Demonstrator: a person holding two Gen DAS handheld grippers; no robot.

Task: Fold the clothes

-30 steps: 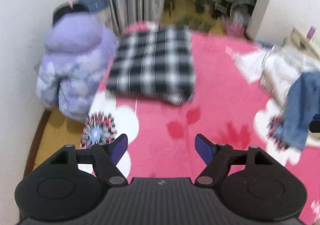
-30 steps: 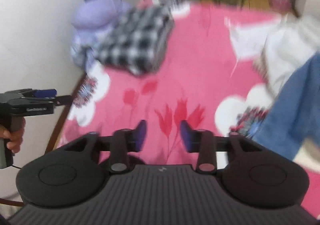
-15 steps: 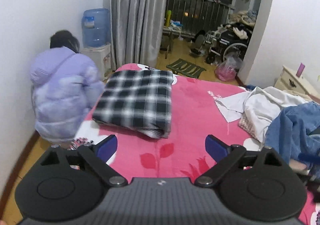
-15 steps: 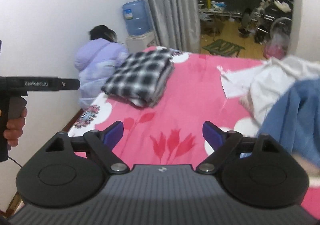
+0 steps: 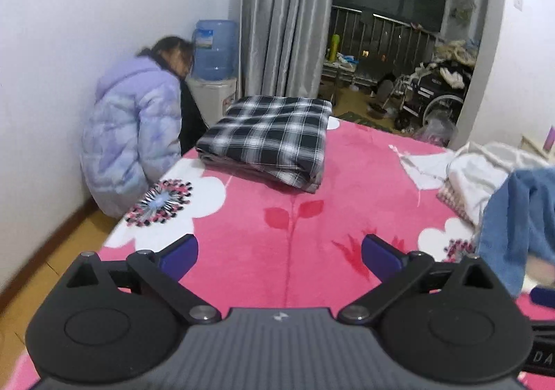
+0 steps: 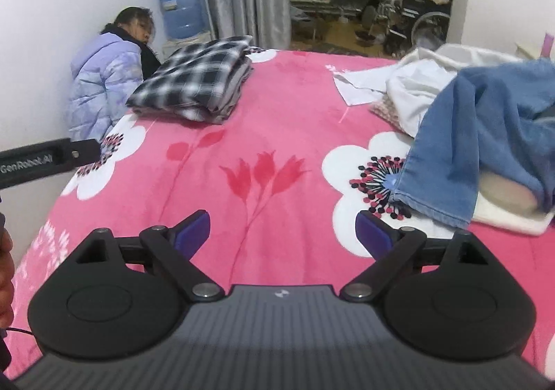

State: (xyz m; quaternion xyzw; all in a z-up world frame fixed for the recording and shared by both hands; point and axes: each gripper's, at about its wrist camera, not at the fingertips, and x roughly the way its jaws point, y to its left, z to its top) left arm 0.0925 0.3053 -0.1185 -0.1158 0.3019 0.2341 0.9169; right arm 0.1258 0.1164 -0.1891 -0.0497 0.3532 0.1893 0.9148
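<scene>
The left hand-held gripper (image 5: pixel 279 251) hovers over the near part of the bed, its blue-padded jaws spread wide after just opening further, with only pink blanket between them. The right hand-held gripper (image 6: pixel 282 232) is likewise spread, its jaws having just been opening too, and nothing lies between its pads. In the right wrist view the left hand-held gripper's black body shows at the left edge.

Both point down at the pink flowered blanket (image 6: pixel 277 119) that covers the bed. On the right, near the right hand-held gripper, blue jeans (image 6: pixel 485 133) lie crumpled, one leg hem draped toward the near edge over a white garment (image 6: pixel 416 91). These sit in an unfolded heap.

At the far left of the bed rests a folded black-and-white plaid shirt (image 5: pixel 270 136), atop other folded cloth, well apart from the heap.

Beside the bed, against the left wall, a person in a lilac puffer jacket (image 5: pixel 131 133) crouches. Behind them stands a water dispenser with a blue bottle (image 5: pixel 213 50), then grey curtains (image 5: pixel 284 15) and a cluttered balcony with a wheelchair (image 5: pixel 433 95).
</scene>
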